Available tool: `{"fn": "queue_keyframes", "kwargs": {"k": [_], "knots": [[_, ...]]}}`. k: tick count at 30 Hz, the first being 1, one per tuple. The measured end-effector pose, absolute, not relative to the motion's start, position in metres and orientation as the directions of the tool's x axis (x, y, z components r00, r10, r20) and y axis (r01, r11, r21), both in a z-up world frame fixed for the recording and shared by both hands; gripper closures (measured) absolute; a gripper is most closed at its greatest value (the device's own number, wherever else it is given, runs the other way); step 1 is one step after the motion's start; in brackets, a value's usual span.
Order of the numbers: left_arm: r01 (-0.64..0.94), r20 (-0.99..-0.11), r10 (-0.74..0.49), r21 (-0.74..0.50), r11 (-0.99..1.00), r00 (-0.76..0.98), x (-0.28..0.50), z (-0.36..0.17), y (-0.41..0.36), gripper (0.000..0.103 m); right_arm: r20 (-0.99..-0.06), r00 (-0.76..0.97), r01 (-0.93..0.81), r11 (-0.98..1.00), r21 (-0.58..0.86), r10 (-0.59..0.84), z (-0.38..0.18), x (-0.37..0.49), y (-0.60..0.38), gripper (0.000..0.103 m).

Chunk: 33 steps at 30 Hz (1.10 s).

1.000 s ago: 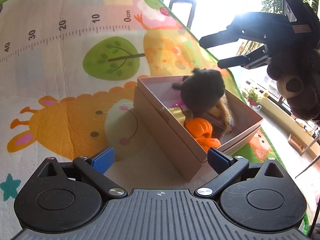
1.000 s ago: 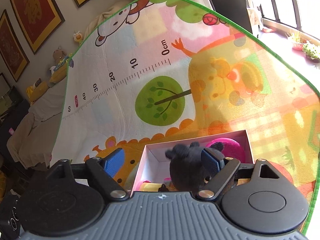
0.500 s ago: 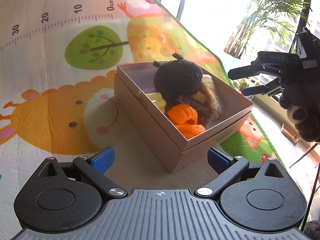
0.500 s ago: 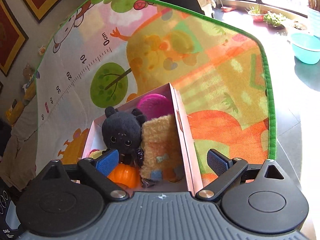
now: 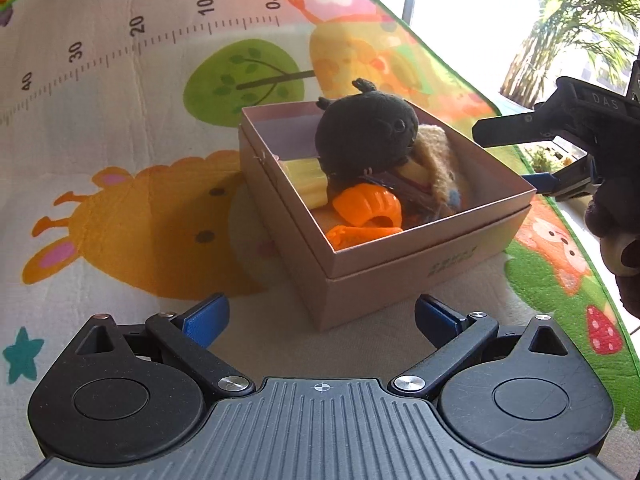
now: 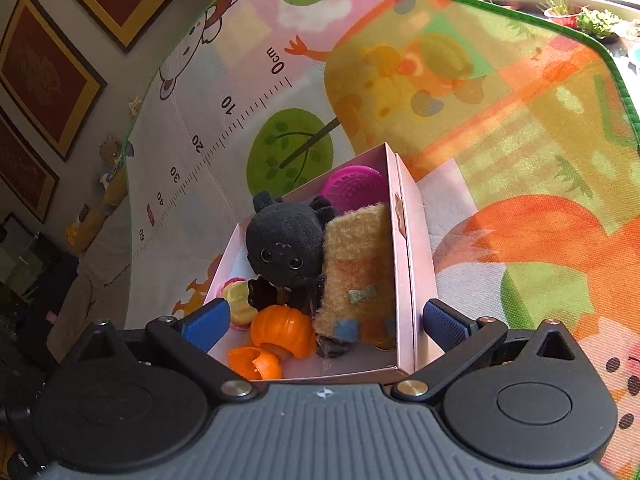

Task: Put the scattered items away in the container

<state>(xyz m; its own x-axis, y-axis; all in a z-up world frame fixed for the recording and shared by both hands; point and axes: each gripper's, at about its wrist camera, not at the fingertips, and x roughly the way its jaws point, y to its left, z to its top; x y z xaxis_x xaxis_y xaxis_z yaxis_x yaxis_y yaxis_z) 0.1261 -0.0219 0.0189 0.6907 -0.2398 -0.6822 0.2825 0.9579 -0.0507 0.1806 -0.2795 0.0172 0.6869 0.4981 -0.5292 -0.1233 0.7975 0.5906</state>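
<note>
Strong daylight pours in from the windows (image 5: 472, 8), blowing the left wrist view's upper right to white glare, so the right gripper (image 5: 560, 152) there reads as a dark silhouette. Sun falls warm across the mat (image 6: 500, 128); the box (image 5: 400, 264) casts a soft shadow on the mat toward its left edge, and its inside is half shaded. In the right wrist view the wall (image 6: 60, 60) past the mat's left edge sits dim. Both views are sharp, with fisheye bending at the edges.

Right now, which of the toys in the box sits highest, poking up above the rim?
The black plush with round shiny eyes. Its head rises above the box rim; the orange pumpkin pieces and the magenta ball sit lower inside.
</note>
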Motion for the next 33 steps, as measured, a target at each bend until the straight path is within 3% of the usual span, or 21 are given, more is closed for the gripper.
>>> {"fn": "queue_keyframes", "kwargs": {"k": [4,7,9,15,21,33], "knots": [[0.256,-0.660,-0.213,-0.032,0.966,0.720,0.108,0.020,-0.017,0.001,-0.533,0.761,-0.125,0.889,0.440,0.371,0.019,0.152,-0.264,0.000],[0.219,-0.651,-0.221,-0.086,0.972,0.726,0.096,0.015,-0.013,0.001,-0.549,0.801,-0.111,0.960,0.257,0.240,0.013,0.124,-0.246,0.000],[0.186,-0.656,-0.213,-0.112,0.976,0.724,0.092,0.010,-0.013,0.000,-0.572,0.790,-0.123,0.970,0.209,0.223,0.006,0.109,-0.237,0.000],[0.051,-0.675,-0.044,-0.009,0.999,0.736,0.083,-0.004,-0.022,0.000,-0.664,0.723,-0.108,0.980,0.165,0.192,-0.017,0.091,-0.215,0.000],[0.009,-0.646,-0.008,-0.002,1.000,0.763,0.067,-0.008,-0.024,0.000,-0.686,0.724,-0.105,0.994,0.004,0.079,-0.026,0.076,-0.195,0.000],[-0.013,-0.641,0.022,0.018,1.000,0.767,0.060,-0.009,-0.029,0.000,-0.643,0.763,-0.084,0.996,0.001,0.065,-0.029,0.065,-0.196,0.000]]}}
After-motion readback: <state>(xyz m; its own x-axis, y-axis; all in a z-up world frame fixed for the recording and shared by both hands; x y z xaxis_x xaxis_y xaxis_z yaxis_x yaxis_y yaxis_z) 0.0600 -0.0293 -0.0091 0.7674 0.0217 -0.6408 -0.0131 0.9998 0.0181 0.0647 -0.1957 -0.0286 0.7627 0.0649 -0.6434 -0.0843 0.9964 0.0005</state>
